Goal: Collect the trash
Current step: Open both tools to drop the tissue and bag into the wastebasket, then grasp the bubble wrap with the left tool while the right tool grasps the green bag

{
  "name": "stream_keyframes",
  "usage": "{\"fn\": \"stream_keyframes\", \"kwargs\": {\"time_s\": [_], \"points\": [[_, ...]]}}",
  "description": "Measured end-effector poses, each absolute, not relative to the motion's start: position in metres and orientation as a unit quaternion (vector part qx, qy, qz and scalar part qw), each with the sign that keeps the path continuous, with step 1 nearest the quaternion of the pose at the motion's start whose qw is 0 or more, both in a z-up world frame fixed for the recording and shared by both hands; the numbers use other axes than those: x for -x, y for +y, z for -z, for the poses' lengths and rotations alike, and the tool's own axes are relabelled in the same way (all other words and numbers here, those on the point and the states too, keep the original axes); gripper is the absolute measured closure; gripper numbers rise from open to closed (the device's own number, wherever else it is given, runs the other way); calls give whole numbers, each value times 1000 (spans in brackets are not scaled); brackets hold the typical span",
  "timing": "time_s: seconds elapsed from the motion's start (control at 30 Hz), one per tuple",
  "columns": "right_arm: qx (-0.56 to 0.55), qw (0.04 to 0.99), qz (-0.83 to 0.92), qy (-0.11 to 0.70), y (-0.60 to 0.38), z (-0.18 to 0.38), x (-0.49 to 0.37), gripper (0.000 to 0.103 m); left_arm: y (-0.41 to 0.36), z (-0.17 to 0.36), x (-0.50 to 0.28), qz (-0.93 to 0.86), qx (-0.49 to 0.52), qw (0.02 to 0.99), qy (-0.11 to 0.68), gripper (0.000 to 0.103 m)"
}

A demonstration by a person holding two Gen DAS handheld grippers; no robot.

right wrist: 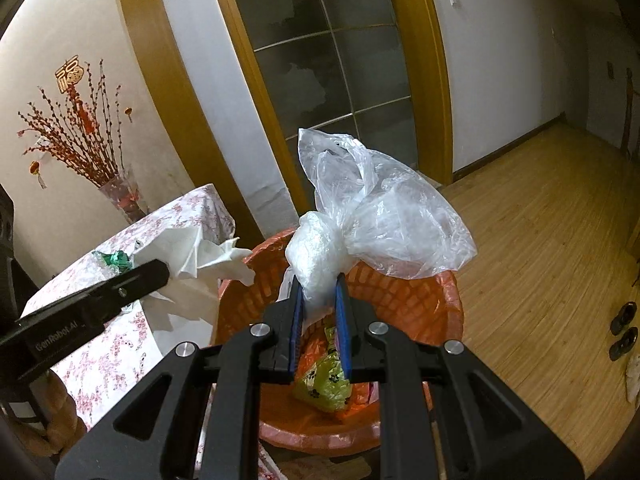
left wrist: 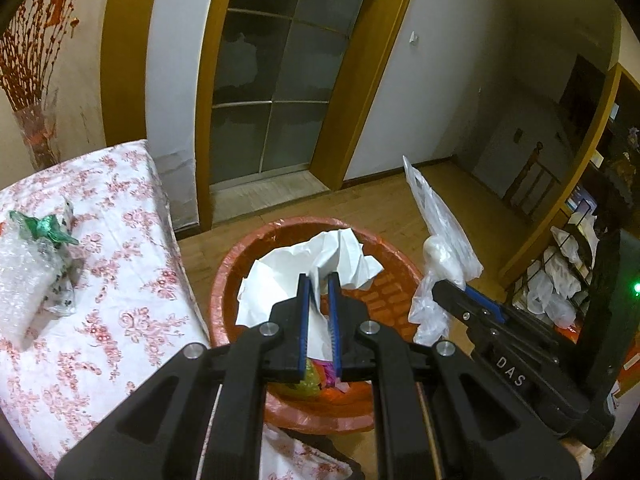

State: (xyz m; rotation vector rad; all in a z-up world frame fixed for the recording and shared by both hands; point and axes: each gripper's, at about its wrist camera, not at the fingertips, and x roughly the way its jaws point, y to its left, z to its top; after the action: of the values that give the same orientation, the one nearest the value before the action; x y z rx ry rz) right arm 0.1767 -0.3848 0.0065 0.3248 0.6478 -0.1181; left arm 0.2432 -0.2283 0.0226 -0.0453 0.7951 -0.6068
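Observation:
My left gripper (left wrist: 319,280) is shut on a crumpled white paper (left wrist: 288,280), held over the mouth of the orange-lined trash bin (left wrist: 384,288). In the right wrist view the same white paper (right wrist: 192,252) hangs at the bin's left rim. My right gripper (right wrist: 319,282) is shut on a clear plastic bag (right wrist: 384,216), which billows up above the trash bin (right wrist: 400,300). That clear plastic bag (left wrist: 444,248) and the right gripper (left wrist: 448,288) show to the right of the bin in the left wrist view. Yellow and pink wrappers (right wrist: 324,384) lie inside the bin.
A table with a floral cloth (left wrist: 104,264) stands left of the bin, bearing bubble wrap (left wrist: 20,280) and a green wrapper (left wrist: 44,228). A vase of red branches (right wrist: 120,196) stands at the table's back. Wooden floor (right wrist: 540,240) spreads to the right; shoes (right wrist: 624,328) lie there.

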Motion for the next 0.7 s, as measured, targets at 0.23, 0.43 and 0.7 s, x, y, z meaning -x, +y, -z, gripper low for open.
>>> {"fn": "stream_keyframes", "kwargs": {"time_s": [0.23,0.43,0.7], "points": [[-158,931,59,323,-389,1,-181,80,-232,-9,-249,283,19,873,397,84],[-160,929,68,328,-393,7,-178,64,-215,2,-256,258,19,876,406,70],[-154,932,73,319,-389,1,-177,53,-175,0,-257,208,9,896,391,50]]}}
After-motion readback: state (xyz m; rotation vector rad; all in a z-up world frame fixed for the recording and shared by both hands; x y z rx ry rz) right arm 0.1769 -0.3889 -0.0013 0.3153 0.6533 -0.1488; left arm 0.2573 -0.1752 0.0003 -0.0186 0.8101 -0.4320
